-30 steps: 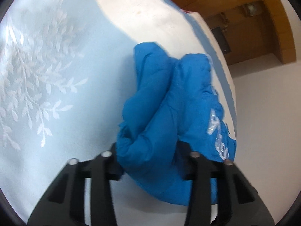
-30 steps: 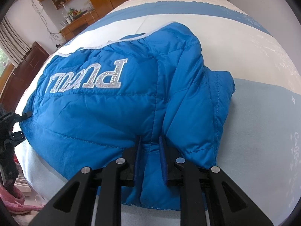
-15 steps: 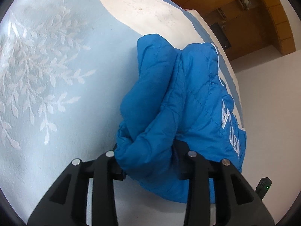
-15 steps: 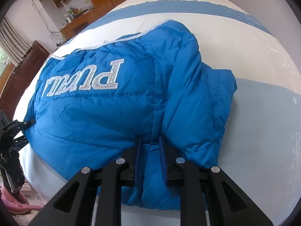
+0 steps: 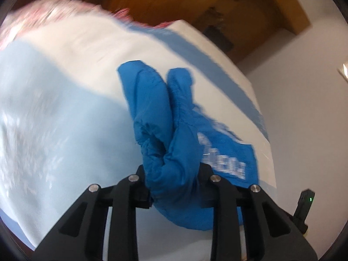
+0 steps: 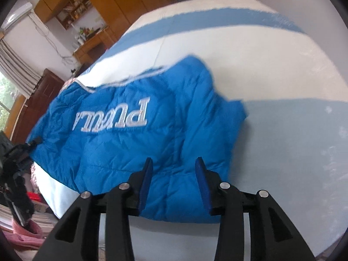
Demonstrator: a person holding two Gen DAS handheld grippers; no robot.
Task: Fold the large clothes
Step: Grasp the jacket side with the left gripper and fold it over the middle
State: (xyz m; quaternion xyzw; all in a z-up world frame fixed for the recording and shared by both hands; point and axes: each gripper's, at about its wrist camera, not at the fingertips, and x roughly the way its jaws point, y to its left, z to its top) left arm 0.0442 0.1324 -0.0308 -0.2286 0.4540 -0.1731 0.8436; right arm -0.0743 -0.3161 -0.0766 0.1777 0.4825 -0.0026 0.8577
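A bright blue padded jacket (image 6: 134, 134) with silver lettering lies folded on the bed (image 6: 282, 143). My right gripper (image 6: 173, 167) is open, its jaws standing apart over the jacket's near edge without gripping it. In the left wrist view my left gripper (image 5: 174, 174) is shut on a bunched fold of the jacket (image 5: 169, 152), held up off the bed. The left gripper also shows in the right wrist view (image 6: 19, 152) at the jacket's far left corner.
The bed cover (image 5: 54, 119) is pale blue with white and darker blue bands. Wooden cabinets (image 6: 121, 0) and a desk (image 6: 93, 43) stand beyond the bed. Pink cloth (image 6: 26, 232) lies on the floor at the left. A white wall (image 5: 304, 87) is to the right.
My right gripper has opened and let go of the jacket's edge. My left gripper has swung with its fold, so the view now shows the bed's far end and is blurred.
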